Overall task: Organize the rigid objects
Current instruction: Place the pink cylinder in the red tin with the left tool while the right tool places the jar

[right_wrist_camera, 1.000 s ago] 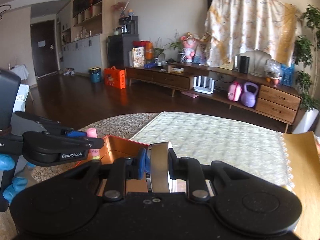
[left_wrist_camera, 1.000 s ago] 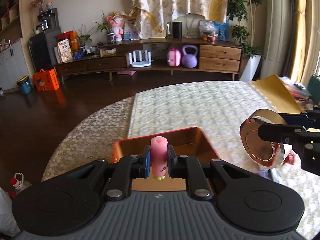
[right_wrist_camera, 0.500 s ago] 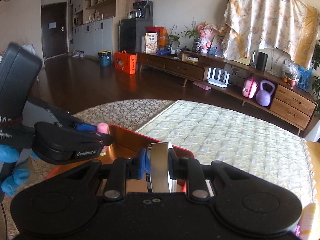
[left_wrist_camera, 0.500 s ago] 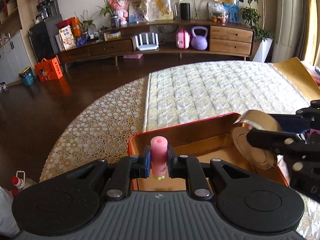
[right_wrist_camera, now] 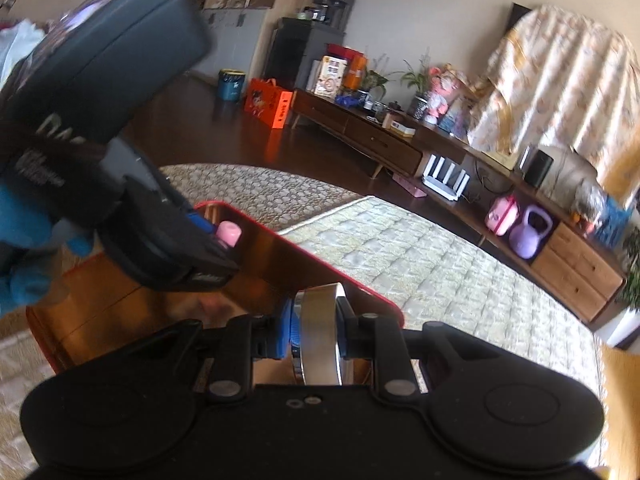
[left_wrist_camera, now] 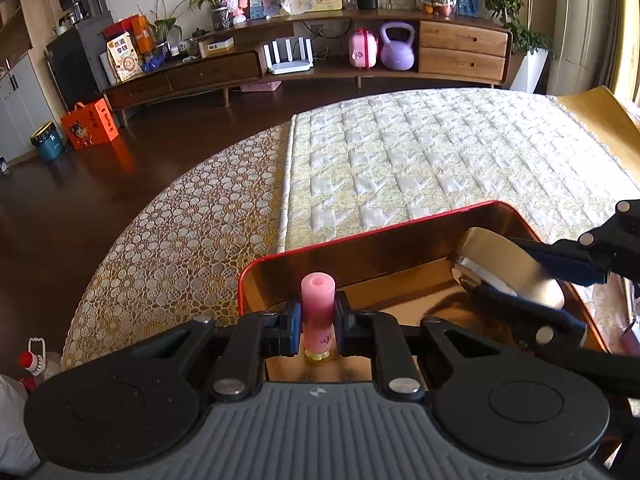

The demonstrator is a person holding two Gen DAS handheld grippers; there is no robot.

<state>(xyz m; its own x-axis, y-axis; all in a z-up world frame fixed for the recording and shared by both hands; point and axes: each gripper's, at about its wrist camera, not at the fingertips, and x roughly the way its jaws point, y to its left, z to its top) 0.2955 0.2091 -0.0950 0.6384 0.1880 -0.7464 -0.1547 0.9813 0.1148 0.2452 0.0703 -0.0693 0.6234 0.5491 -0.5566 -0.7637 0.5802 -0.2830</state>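
Low in the centre of the left wrist view, your left gripper (left_wrist_camera: pixel 318 326) is clamped on a pink tube (left_wrist_camera: pixel 317 312), held upright with its gold base just above the floor of the red-rimmed tin (left_wrist_camera: pixel 360 236). At the right edge of the same frame, your right gripper (left_wrist_camera: pixel 516 276) pinches a round silver case (left_wrist_camera: pixel 516 268) by its flat faces, tilted over the tin's right half. The right wrist view confirms that grip: the jaws stand nearly closed, blue pad against the metal disc at lower centre.

The tin sits on the quilted cloth (left_wrist_camera: pixel 440 152) that fills the middle of the frame, laid over a lace-patterned table cover (left_wrist_camera: pixel 180 240) at left. Its gold interior looks bare wherever it shows, though both tools hide much of the floor.

By these pictures, the sorting stands near its midpoint for this pair: both pieces are picked up and poised inside the tin's walls, neither yet released. What remains, you would judge, is to set each one down, let go, and draw clear. Whether more items wait elsewhere cannot be told from here.
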